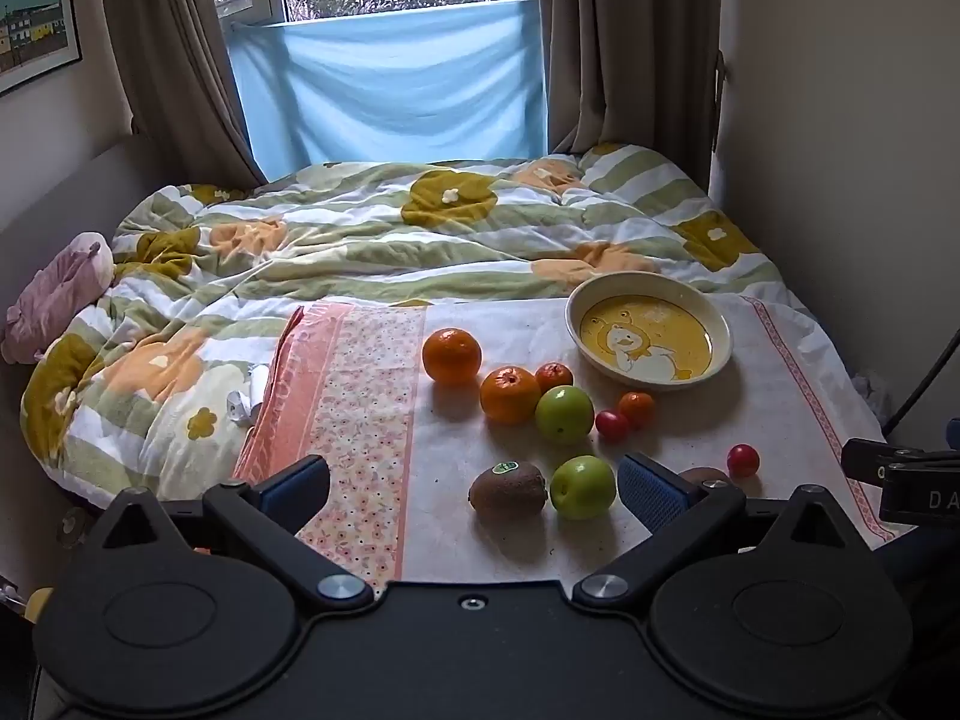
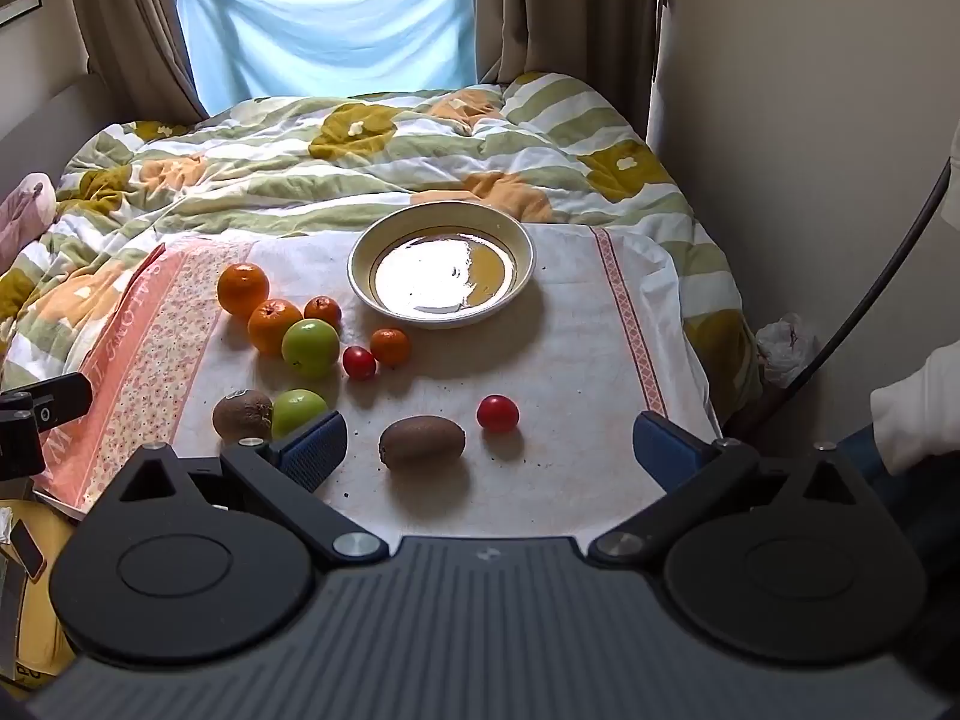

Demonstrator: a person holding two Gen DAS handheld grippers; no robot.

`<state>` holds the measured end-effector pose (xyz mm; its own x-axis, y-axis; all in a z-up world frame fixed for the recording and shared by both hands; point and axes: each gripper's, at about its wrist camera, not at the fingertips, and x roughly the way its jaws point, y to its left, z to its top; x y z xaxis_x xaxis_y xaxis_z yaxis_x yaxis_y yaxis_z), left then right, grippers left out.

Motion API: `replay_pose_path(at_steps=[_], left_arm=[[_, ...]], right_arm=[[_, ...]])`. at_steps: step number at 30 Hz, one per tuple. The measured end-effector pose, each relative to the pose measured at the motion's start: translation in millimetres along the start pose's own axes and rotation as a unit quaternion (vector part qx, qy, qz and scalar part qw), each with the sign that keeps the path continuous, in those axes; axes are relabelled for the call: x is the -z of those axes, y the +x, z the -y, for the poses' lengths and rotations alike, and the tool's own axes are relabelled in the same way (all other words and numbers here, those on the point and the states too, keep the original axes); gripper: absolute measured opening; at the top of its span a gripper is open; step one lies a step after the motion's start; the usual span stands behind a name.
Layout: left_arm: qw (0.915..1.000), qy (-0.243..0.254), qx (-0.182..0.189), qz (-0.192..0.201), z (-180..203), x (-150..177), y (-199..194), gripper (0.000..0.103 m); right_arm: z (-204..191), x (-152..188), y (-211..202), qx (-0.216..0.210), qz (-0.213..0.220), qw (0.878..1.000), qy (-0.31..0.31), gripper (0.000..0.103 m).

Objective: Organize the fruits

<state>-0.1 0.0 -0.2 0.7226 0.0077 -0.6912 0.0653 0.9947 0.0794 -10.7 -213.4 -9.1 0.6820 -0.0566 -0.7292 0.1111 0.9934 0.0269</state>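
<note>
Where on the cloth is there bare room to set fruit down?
Free: the white cloth between the cream bowl and the red-patterned border strip, and right of the lone red tomato. Also the pink floral band. Crowded: the cluster around the green apple, left of the bowl.

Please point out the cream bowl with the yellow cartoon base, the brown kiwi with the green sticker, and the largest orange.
Cream bowl with yellow cartoon base (image 1: 723,330): left wrist view, right rim.
Brown kiwi with green sticker (image 1: 507,489): left wrist view, skin centre.
Largest orange (image 2: 242,289): right wrist view, peel centre.
</note>
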Motion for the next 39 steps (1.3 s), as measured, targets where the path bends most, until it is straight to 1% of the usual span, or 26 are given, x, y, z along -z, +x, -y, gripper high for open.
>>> replay_pose_path(at_steps=[4,5,8,15,28,30,39], left_arm=[[1.0000,0.001,-0.007,-0.003,0.7,-1.5,0.9,0.103],[0.9999,0.011,-0.008,0.006,5.0,-2.1,-1.3,0.103],[0.9999,0.007,-0.004,0.010,3.6,-5.0,-7.1,0.103],[0.9999,0.004,0.001,0.010,-2.9,-3.4,-2.5,0.103],[0.9999,0.008,-0.002,0.013,-0.3,-8.3,-1.4,0.103],[0.9999,0.008,-0.004,0.015,-1.4,-8.3,-1.2,0.103],[0.9998,0.006,-0.002,0.018,-2.3,-7.5,-0.7,0.103]], right_arm=[[-1.0,0.1,-0.5,-0.001,0.001,1.000,0.001,0.103],[-1.3,0.1,-0.7,-0.002,0.001,1.000,0.000,0.103],[-1.9,-0.5,-1.3,-0.003,0.003,1.000,-0.003,0.103],[-1.8,-0.9,-3.4,-0.003,0.006,1.000,-0.002,0.103],[-7.6,-2.0,1.7,-0.004,0.008,1.000,-0.001,0.103],[-4.3,-3.8,-4.1,-0.004,0.009,1.000,0.000,0.103],[-4.7,-3.7,-3.7,-0.003,0.009,1.000,0.000,0.103]])
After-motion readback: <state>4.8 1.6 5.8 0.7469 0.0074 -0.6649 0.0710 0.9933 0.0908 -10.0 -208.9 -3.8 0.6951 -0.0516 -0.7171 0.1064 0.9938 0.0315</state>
